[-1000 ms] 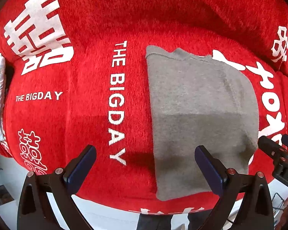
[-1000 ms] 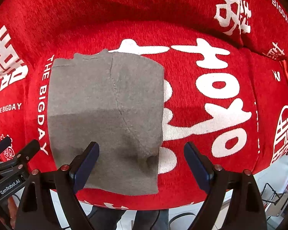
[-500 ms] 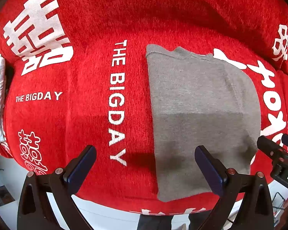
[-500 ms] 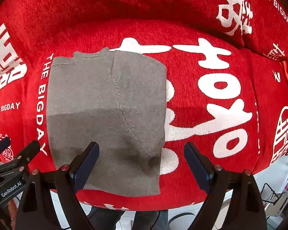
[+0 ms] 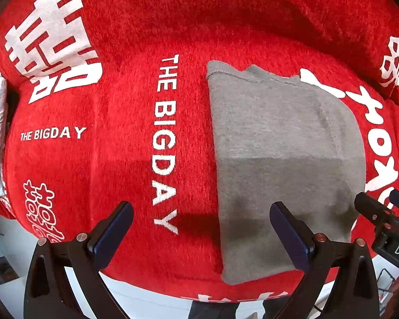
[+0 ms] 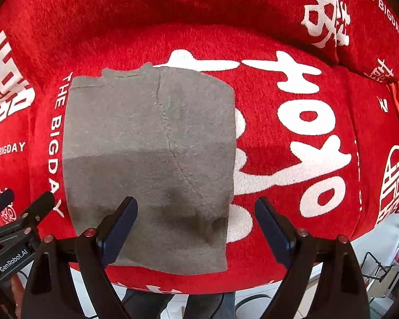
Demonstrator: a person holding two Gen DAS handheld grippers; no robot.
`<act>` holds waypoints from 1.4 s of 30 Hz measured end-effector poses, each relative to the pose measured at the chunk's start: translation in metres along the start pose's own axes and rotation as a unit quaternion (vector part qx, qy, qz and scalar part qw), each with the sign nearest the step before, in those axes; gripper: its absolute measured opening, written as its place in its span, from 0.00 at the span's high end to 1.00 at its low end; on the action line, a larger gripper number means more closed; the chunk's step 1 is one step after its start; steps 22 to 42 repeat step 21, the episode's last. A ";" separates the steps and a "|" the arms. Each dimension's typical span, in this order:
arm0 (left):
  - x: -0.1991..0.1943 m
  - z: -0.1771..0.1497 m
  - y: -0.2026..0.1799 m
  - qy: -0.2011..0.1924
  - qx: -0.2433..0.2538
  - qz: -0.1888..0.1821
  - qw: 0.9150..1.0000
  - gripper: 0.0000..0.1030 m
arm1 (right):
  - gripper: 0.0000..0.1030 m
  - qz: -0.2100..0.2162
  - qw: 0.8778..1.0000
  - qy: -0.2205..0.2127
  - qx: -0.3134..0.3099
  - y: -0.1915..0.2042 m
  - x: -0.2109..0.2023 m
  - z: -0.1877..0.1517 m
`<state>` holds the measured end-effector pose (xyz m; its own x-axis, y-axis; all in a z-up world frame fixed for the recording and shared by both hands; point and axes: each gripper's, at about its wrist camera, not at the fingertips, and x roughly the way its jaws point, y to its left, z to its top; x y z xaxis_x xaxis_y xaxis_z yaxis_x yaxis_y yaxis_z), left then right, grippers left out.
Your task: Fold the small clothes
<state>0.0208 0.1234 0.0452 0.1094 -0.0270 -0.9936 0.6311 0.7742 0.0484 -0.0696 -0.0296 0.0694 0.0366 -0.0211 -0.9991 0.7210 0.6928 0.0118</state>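
We see the folded grey garment (image 5: 279, 159) lying flat on the red blanket (image 5: 119, 159). Only the right view shows its seam; both the left claw (image 5: 200, 228) and right claw (image 6: 196, 224) gape, empty.

A small grey knit garment (image 5: 279, 159) (image 6: 149, 164) lies flat on the red plush cover, folded into a neat upright rectangle. Its collar edge points away, toward the backrest, and a sleeve seam runs down its right half. The near hem reaches the cushion's front edge.
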 end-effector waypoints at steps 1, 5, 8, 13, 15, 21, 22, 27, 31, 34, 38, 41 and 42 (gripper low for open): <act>0.000 0.000 0.001 -0.001 -0.002 -0.003 1.000 0.00 | 0.11 -0.001 1.000 -0.001 0.002 0.000 0.000 0.000; 0.001 0.000 0.002 -0.007 0.002 -0.001 1.000 0.00 | 0.11 -0.004 1.000 -0.004 0.010 -0.003 -0.001 -0.001; 0.002 -0.001 0.003 -0.011 0.003 0.000 1.000 0.00 | 0.11 -0.007 1.000 -0.005 0.011 -0.002 0.000 -0.002; 0.004 -0.002 0.004 -0.014 -0.001 0.003 1.000 0.00 | 0.11 -0.006 1.000 -0.004 0.005 -0.001 0.005 -0.004; 0.006 -0.002 0.003 -0.014 -0.003 0.006 1.000 0.00 | 0.11 -0.004 1.000 -0.005 0.003 -0.001 0.007 -0.005; 0.009 -0.004 -0.004 -0.017 0.005 0.013 1.000 0.00 | 0.11 0.006 1.000 0.000 0.002 -0.005 0.014 -0.004; 0.009 -0.004 -0.004 -0.017 0.005 0.013 1.000 0.00 | 0.11 0.006 1.000 0.000 0.002 -0.005 0.014 -0.004; 0.009 -0.004 -0.004 -0.017 0.005 0.013 1.000 0.00 | 0.11 0.006 1.000 0.000 0.002 -0.005 0.014 -0.004; 0.009 -0.004 -0.004 -0.017 0.005 0.013 1.000 0.00 | 0.11 0.006 1.000 0.000 0.002 -0.005 0.014 -0.004; 0.009 -0.004 -0.004 -0.017 0.005 0.013 1.000 0.00 | 0.11 0.006 1.000 0.000 0.002 -0.005 0.014 -0.004; 0.009 -0.004 -0.004 -0.017 0.005 0.013 1.000 0.00 | 0.11 0.006 1.000 0.000 0.002 -0.005 0.014 -0.004; 0.009 -0.004 -0.004 -0.017 0.005 0.013 1.000 0.00 | 0.11 0.006 1.000 0.000 0.002 -0.005 0.014 -0.004; 0.009 -0.004 -0.004 -0.017 0.005 0.013 1.000 0.00 | 0.11 0.006 1.000 0.000 0.002 -0.005 0.014 -0.004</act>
